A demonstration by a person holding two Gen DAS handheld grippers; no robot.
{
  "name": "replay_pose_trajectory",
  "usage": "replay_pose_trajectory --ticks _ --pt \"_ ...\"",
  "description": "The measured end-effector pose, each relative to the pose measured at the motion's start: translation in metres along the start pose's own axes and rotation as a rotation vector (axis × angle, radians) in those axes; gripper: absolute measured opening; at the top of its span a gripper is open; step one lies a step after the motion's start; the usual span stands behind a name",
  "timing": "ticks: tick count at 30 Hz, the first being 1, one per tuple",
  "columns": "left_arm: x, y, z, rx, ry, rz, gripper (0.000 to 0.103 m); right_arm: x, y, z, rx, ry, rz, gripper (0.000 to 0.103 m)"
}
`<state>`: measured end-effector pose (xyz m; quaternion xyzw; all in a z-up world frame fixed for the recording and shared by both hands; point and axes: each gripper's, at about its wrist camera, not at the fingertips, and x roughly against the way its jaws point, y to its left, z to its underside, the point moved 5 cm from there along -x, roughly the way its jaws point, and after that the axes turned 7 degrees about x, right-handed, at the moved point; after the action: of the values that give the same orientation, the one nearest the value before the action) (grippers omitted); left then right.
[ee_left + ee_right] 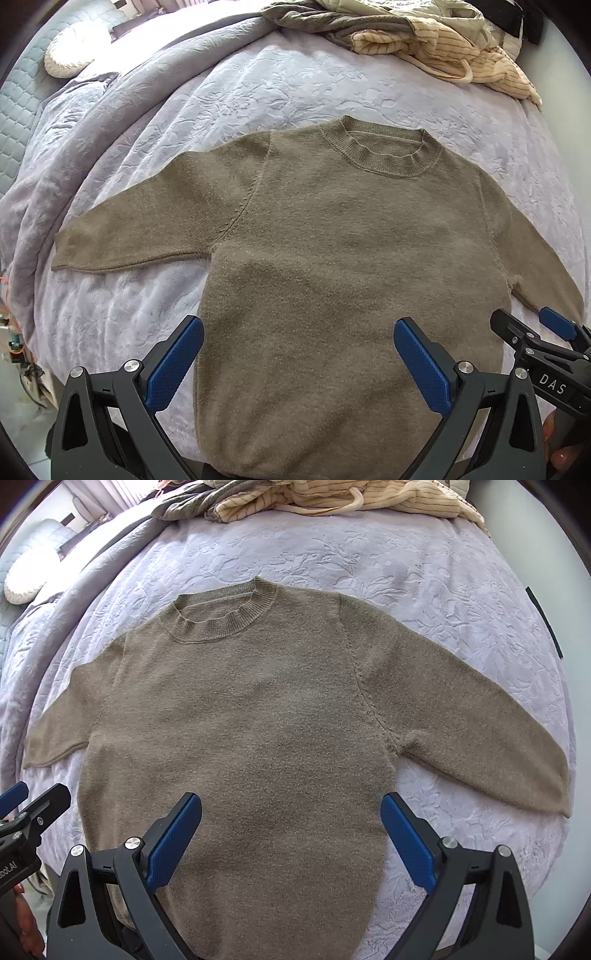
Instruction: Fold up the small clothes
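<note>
Sweater point(325, 258) flat, face up on bed point(258, 85), sleeves spread, collar point(380, 151) far end, hem nearest tongs. Clothes pile point(443, 44) beyond collar.

Left gripper point(298, 363) jaws wide apart, empty, over hem. Right gripper point(291, 840) same, beside it.

Knit looks soft, limp, light, likely stretchy; fuzzy, so grips well. Pinch sleeve cuff or shoulder seam, both layers; hem corners partly hidden.
</note>
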<state>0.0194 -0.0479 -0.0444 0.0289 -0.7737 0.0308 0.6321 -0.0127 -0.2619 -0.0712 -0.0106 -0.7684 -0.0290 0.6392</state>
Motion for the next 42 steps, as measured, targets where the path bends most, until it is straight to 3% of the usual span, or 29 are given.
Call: replay_pose_trajectory --ticks 9,17,24,32,35,37,39,41,42 --pt "-0.029 0.01 -0.011 -0.074 0.046 0.089 0.103 -0.006 0.014 0.006 -0.027 0.017 0.087 0.098" --pt "-0.061 0.05 -0.016 -0.014 0.077 0.163 0.103 -0.01 0.052 0.008 -0.041 -0.012 0.031 0.098" --pt "-0.096 0.148 -0.022 0.166 0.084 0.194 0.103 -0.024 0.129 0.014 0.028 0.024 -0.046 0.099" --pt "-0.154 0.313 -0.019 0.579 0.07 0.219 0.103 -0.037 0.209 0.023 0.143 0.074 -0.106 0.099" --pt "-0.163 0.341 -0.024 0.686 0.03 0.313 0.103 -0.042 0.226 0.027 0.18 0.092 -0.107 0.099" --pt "-0.157 0.352 -0.033 0.718 -0.041 0.346 0.103 -0.045 0.233 0.029 0.194 0.1 -0.105 0.099" --pt "-0.152 0.36 -0.04 0.738 -0.099 0.345 0.097 -0.047 0.235 0.03 0.202 0.111 -0.108 0.099" --pt "-0.15 0.368 -0.042 0.777 -0.121 0.331 0.066 -0.049 0.237 0.031 0.209 0.117 -0.11 0.099" --pt "-0.152 0.372 -0.041 0.804 -0.126 0.332 0.055 -0.048 0.238 0.032 0.213 0.117 -0.114 0.099"
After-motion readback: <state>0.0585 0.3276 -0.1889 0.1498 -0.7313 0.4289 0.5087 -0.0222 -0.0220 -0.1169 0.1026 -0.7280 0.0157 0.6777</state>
